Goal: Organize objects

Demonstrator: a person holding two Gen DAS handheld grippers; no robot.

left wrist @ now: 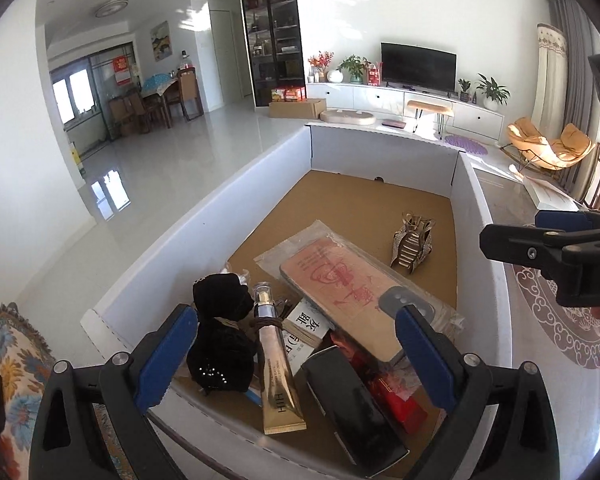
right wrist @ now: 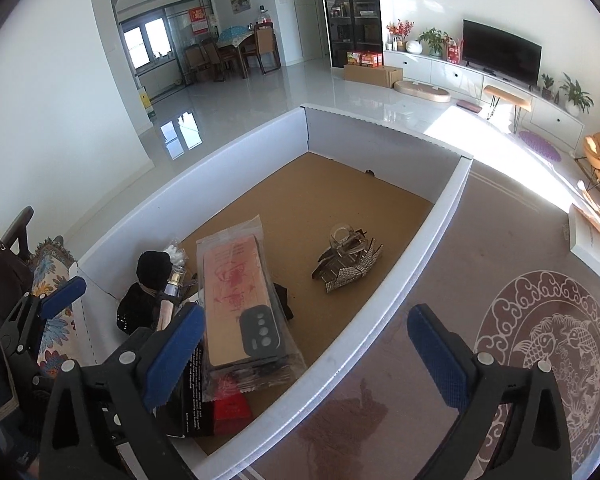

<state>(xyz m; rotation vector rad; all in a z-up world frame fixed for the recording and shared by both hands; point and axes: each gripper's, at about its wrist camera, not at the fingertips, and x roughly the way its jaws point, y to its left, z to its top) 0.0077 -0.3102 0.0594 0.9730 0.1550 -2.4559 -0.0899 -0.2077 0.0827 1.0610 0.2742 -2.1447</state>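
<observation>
**Both grippers spread wide over the box**

We hold the left gripper (left wrist: 296, 344) with its jaws wide apart and nothing between the pads; just beyond its fingertips, inside the white box (left wrist: 204, 220), lie a gold tube (left wrist: 278, 376), a black pouch (left wrist: 220, 332) to the tube's left, and a black case (left wrist: 352, 396) to its right. A flat packet with red print (left wrist: 340, 284) and a grey phone case (left wrist: 404, 300) sit ahead of the right finger. Farther ahead rests a glittery hair clip (left wrist: 412, 244), well apart from the pile.

We keep the right gripper (right wrist: 304, 352) equally agape and empty. Its left finger hangs over the packet's near end, while its right finger is outside the box wall, above the patterned table (right wrist: 548, 360).
</observation>
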